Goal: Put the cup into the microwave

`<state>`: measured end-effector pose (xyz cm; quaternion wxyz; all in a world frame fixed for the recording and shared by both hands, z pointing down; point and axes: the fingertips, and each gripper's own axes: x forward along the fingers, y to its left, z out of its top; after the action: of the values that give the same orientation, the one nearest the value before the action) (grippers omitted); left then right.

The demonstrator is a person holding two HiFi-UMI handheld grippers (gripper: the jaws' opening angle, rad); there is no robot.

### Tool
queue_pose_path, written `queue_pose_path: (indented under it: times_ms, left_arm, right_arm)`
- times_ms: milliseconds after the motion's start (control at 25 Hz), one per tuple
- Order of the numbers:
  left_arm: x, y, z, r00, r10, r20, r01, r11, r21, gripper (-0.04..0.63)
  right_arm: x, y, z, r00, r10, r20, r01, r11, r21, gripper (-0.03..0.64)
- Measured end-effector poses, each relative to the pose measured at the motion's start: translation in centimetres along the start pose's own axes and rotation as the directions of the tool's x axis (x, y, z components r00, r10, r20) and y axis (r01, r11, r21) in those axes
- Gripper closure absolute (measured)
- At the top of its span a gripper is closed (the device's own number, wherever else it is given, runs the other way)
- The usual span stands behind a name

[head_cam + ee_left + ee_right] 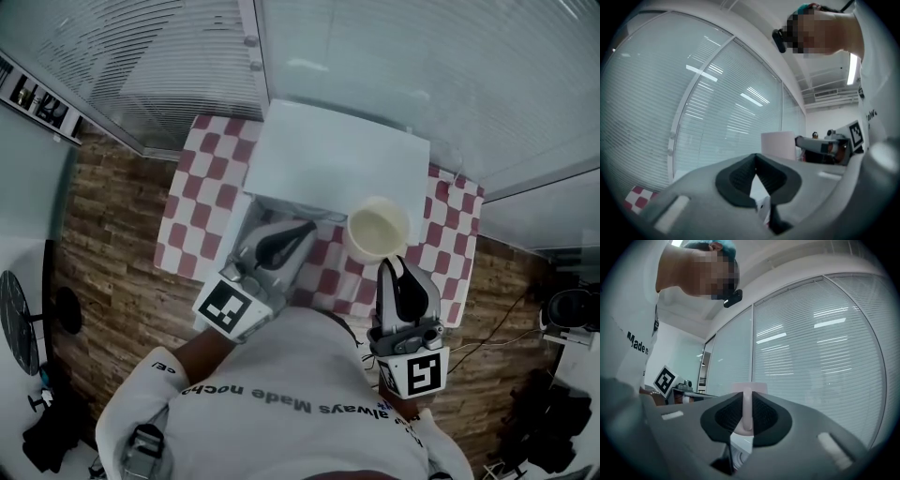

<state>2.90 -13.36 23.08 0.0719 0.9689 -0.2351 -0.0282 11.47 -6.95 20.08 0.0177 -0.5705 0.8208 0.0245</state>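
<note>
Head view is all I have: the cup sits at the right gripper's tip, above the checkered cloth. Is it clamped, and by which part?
Observer: Yes. In the right gripper view, the right gripper has its jaws shut on the handle, which stands upright between them. The body of the cup is just beyond.
Operator: Is the left gripper holding anything?
Observer: No. In the left gripper view, the left gripper has its jaw tips together with nothing clamped between them. From there the cup appears off to its right, carried by the other gripper.
</note>
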Motion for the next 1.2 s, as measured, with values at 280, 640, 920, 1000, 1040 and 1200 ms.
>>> queue_pose_path:
  times_ms: [280, 640, 920, 1000, 1040, 1200]
  left_arm:
    - [-0.3, 0.3, -0.9, 1.000, -0.021, -0.019, 0.021, 1.000, -0.010, 0.592]
    - [-0.7, -0.1, -3.2, 0.999, -0.010, -0.045, 0.008, 0.999, -0.047, 0.592]
    - [-0.6, 0.3, -6.2, 0.997, 0.003, -0.072, -0.009, 0.997, -0.079, 0.592]
    - [-0.7, 0.5, -7.0, 0.997, 0.004, -0.079, -0.011, 0.996, -0.083, 0.592]
    - [-0.8, 0.6, -7.5, 0.996, 0.006, -0.084, -0.013, 0.996, -0.085, 0.592]
    - [-1.0, 0.8, -9.6, 0.995, 0.010, -0.101, -0.019, 0.995, -0.094, 0.592]
  right_arm:
    - [0.0, 0.7, -0.9, 1.000, -0.019, -0.011, 0.020, 1.000, 0.008, 0.578]
    - [-0.6, 1.1, -3.0, 0.999, 0.001, -0.040, 0.000, 1.000, 0.025, 0.578]
    - [-0.8, 1.6, -6.0, 0.997, 0.035, -0.075, -0.032, 0.998, 0.045, 0.578]
    - [-0.8, 1.7, -6.8, 0.996, 0.043, -0.082, -0.039, 0.998, 0.044, 0.578]
    - [-0.8, 1.7, -7.2, 0.995, 0.049, -0.084, -0.045, 0.998, 0.043, 0.578]
    - [-1.0, 2.2, -8.7, 0.993, 0.079, -0.085, -0.075, 0.996, 0.046, 0.578]
